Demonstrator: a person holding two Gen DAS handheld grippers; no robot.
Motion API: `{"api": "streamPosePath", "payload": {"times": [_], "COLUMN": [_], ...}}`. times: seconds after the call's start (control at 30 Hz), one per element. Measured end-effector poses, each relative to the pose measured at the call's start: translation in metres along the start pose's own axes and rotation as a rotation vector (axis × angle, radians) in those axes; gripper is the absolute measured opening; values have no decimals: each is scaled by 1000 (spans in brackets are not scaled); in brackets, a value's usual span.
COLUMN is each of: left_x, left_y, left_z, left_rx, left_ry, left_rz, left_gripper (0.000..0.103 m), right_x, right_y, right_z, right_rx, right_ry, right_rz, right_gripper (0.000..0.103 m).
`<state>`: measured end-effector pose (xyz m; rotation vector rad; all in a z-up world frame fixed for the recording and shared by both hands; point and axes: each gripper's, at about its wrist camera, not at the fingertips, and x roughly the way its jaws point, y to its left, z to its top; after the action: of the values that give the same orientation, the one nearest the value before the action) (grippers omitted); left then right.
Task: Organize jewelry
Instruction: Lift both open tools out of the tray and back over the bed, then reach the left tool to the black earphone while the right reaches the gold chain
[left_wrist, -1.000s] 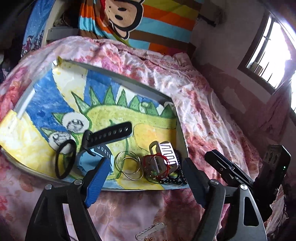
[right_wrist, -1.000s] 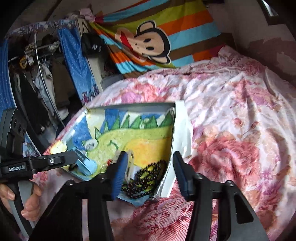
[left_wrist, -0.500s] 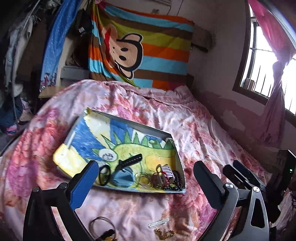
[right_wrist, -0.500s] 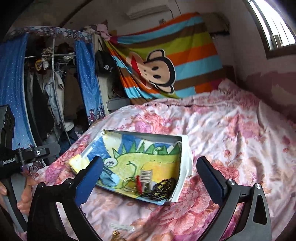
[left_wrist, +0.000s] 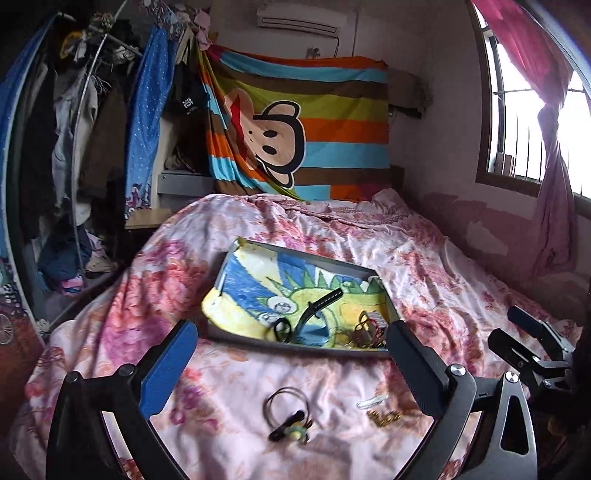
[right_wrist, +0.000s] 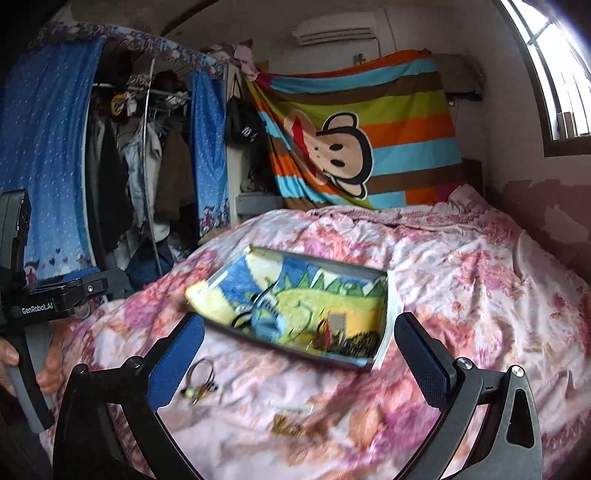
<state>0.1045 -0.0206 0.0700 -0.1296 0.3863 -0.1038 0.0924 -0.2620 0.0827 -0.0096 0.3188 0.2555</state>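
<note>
Floral bedcover (left_wrist: 424, 258) broad around grey-rimmed tray (left_wrist: 295, 345); each hand-held gripper (left_wrist: 291, 365) (right_wrist: 299, 358) wide open, empty.

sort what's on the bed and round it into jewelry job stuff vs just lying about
Job:
tray
black strap
beads
wire rings
silver clip
gold chain

Lying about:
monkey blanket
hanging clothes
curtain

The left gripper (left_wrist: 291, 363) and right gripper (right_wrist: 299, 354) have just opened wide, nothing between their fingers. A hand (right_wrist: 40, 365) grips the left handle.
</note>
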Motion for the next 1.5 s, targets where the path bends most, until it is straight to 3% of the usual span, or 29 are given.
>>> {"api": "streamPosePath", "payload": {"times": [0.37,0.7,1.03,1.5], "left_x": [-8,1,10,22], "left_y": [15,19,21,23], "left_z": [-39,-63,-69,-77], "left_rx": [12,60,89,109], "left_ry": [53,117,182,245], "left_rz": [30,56,89,110], "left_gripper": [103,103,103,103], "right_x": [-8,14,35,47], "right_y": [13,16,17,15], "right_z": [-39,-60,-79,-92], "right_rx": [-41,-49,-46,-39], "right_ry": [110,220,335,411], "right_rz": [-6,-15,-18,-11], "right_gripper": [101,101,101,101]}}
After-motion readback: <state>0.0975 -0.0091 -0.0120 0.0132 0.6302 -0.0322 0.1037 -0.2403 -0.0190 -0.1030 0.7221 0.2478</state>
